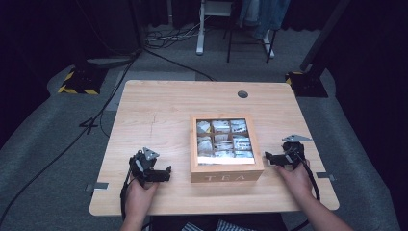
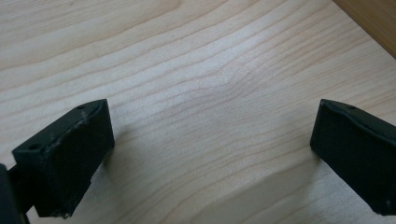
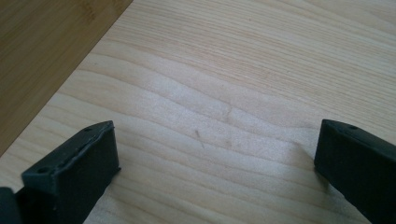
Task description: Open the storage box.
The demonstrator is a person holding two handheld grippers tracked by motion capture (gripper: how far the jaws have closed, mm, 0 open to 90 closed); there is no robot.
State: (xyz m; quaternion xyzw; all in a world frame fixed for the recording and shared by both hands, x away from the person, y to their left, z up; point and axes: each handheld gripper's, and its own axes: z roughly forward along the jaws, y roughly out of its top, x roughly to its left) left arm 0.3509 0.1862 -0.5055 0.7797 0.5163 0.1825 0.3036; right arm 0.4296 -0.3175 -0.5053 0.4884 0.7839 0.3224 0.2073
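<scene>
A square wooden tea box [image 1: 226, 169] with a glass lid is sitting closed and flat on the worktop [image 1: 159, 110], packets showing in nine compartments.

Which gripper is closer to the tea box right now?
Right, by a little. The right gripper sits just off the side of the tea box; the left gripper rests at the box's other side with a slightly wider gap. Both are open, touching nothing.

The one readable text is the word "TEA", in pale capital letters on the front wall of the wooden box [image 1: 226, 176] that stands on the desk [image 1: 159, 110]; the print on the packets under its clear lid is too small to read.
</scene>
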